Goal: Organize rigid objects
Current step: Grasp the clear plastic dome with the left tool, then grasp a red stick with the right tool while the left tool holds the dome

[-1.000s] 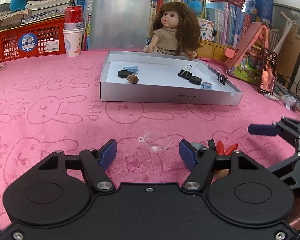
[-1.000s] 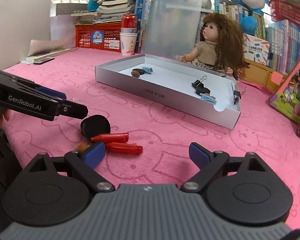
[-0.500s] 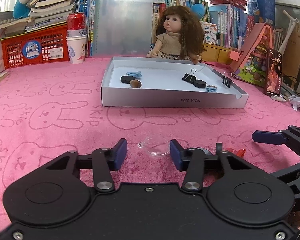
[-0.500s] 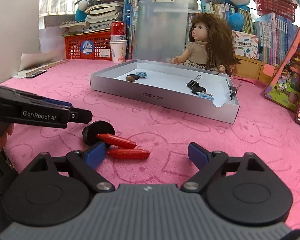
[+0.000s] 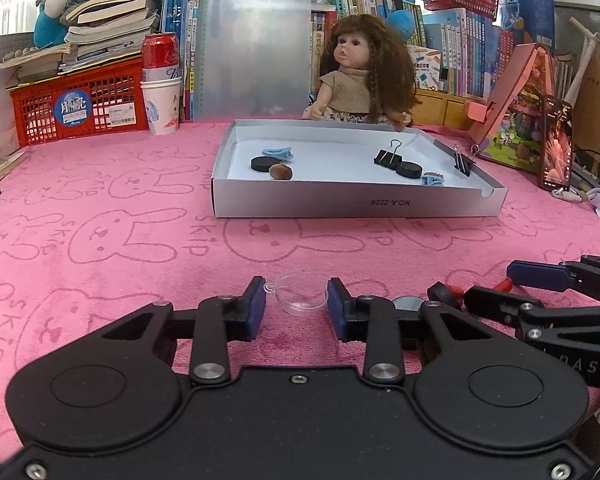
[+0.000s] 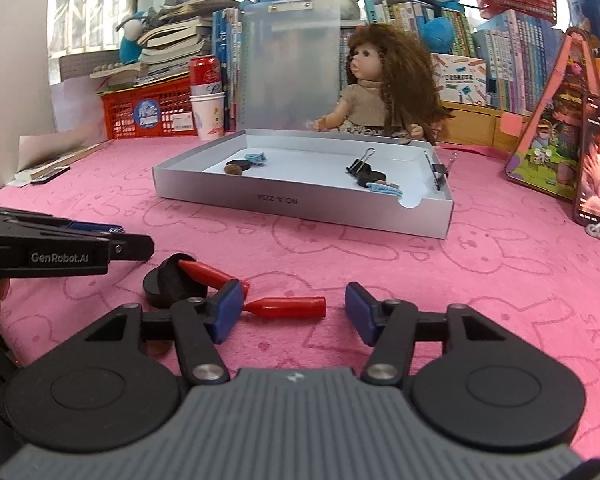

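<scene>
Left claw (image 5: 296, 312): jaws partly apart, low over the pink cloth. A small clear plastic cup (image 5: 300, 298) lies on its side between the blue pads (image 5: 256, 312). The right pad looks to be at the cup's rim; the left pad sits just beside its little loop handle. Whether the pads actually press the cup, I cannot tell.

Right claw (image 6: 294, 312): released, jaws wide. A red plastic piece (image 6: 286, 307) lies on the cloth between them, its tapered end just beside the left pad, apart from the right pad. A second red piece (image 6: 208, 274) lies beyond it, leaning onto a black round disc (image 6: 176, 286) that is near the left finger. From the left wrist view these things are mostly hidden behind the claw's own linkage; only slivers of red and black show.

The left claw's fingers enter the right wrist view from the left edge, near the black disc.

Tray (image 5: 356, 206): shallow grey box, white floor, well beyond both claws. In it: two black discs, two blue hair clips, a brown nut-like lump, a black binder clip (image 5: 388, 157), and another binder clip clamped on the right wall.

Tabletop (image 5: 120, 240): pink towel printed with rabbit outlines. Behind the tray sits a doll (image 5: 360, 76) with long brown hair, before a grey clipboard. To the left are a red basket (image 5: 80, 106) with stacked books on top and a red can standing in a paper cup (image 5: 162, 106). Shelves of books and plush toys line the back. A phone (image 5: 556, 144) with a lit screen stands at right.
</scene>
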Demonstrator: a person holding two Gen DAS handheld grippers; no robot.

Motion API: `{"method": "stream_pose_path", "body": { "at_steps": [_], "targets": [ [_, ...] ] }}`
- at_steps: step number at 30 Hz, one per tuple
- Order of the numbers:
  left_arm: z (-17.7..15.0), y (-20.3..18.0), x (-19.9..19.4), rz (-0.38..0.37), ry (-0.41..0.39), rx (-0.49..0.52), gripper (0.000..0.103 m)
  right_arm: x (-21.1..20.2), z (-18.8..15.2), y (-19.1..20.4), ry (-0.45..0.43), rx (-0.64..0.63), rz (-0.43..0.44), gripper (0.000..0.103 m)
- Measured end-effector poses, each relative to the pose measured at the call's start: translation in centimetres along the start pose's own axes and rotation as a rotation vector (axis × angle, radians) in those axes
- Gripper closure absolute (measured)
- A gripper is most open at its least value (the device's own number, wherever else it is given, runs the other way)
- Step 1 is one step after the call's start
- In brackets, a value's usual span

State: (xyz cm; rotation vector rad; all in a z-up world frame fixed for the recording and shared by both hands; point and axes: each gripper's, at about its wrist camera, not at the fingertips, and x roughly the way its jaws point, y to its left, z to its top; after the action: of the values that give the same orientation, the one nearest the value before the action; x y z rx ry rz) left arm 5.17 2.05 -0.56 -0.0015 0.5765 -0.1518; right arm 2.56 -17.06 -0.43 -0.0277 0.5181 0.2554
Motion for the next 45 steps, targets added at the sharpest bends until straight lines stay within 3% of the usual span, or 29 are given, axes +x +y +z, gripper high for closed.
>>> {"method": "stream_pose_path", "body": {
  "at_steps": [7,17,26,28,32,45],
  "targets": [
    [0.0,0.2,-0.2,0.006,-0.003,-0.007,0.071,0.0,-0.1,-0.1,-0.007,0.019,-0.023,0.037],
    [-0.4,-0.1,-0.3,0.019,-0.013,0.01,0.07,-0.5,-0.9,0.3,-0.04,0.03,-0.123,0.034],
    [-0.5,-0.6,-0.1,0.032,-0.02,0.048,0.066,-0.5,-0.9,0.3,-0.038,-0.012,-0.11,0.034],
    [-0.5,-0.6,-0.1,0.032,-0.02,0.05,0.066,-0.6,-0.9,0.2,-0.036,-0.012,-0.101,0.037],
    [-0.5,-0.5,-0.1,0.021,-0.019,0.053,0.071,-0.7,-0.9,0.0,-0.035,-0.012,-0.094,0.054],
    [0.6,-0.2,-0.4,0.015,-0.026,0.034,0.071,-0.9,0.1,-0.9,-0.042,0.037,-0.099,0.055]
  ]
}}
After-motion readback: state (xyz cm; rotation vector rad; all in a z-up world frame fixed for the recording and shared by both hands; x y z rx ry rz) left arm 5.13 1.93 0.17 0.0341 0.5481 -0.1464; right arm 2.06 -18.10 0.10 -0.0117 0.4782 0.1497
